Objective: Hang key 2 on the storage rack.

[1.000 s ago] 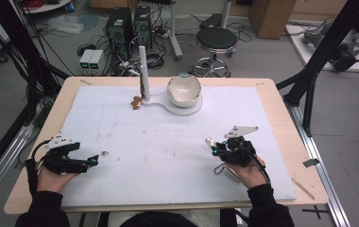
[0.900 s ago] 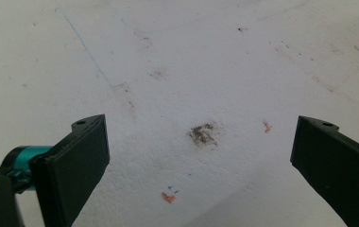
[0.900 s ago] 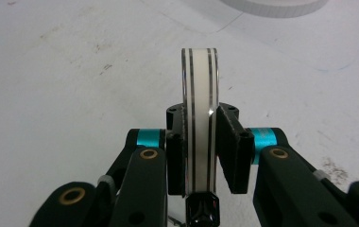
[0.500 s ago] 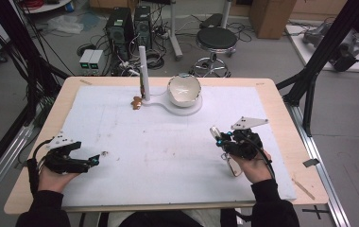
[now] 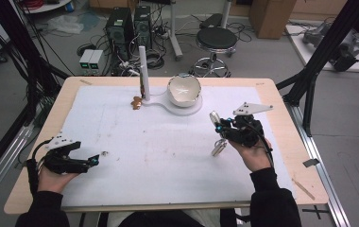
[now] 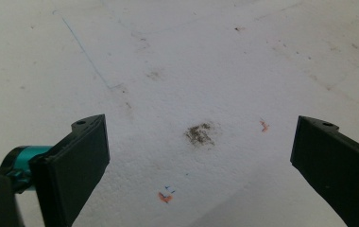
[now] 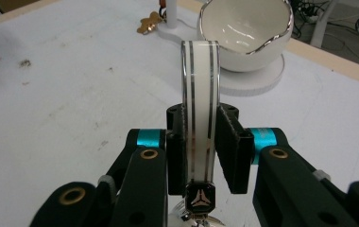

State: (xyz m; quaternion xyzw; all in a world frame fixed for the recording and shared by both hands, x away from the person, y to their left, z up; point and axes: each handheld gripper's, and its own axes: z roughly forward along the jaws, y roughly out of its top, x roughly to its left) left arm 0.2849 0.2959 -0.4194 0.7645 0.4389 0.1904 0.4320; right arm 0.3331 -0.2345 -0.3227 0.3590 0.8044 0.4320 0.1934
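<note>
Two grippers over the white-covered bench (image 5: 168, 156); your right gripper (image 5: 217, 124) sits at the right side in the high view, raised off the sheet, its jaws pressed onto a bracelet (image 7: 200, 90); in the right gripper view the band is white with two thin dark stripes and silvery edges, standing upright between the two black pads, its arc rising above them and a small dark clasp with an emblem low at the front; in the high view the lower part of the bracelet hangs below your hand, just above the sheet.

Beyond the band, toward the far edge: a white bowl (image 5: 183, 90) with a wavy metallic rim, resting on a flat white stand (image 5: 168, 103); a white upright post (image 5: 142, 71) rises from the stand's left end; a small gold trinket (image 5: 136, 101) lies just beside the post's foot.

Your left gripper (image 5: 95, 161) rests low at the near left of the bench, well apart from the bracelet; jaws spread wide in the left gripper view, nothing between them, stained white sheet beneath with a dark smudge (image 6: 199, 134) between the pads.
</note>
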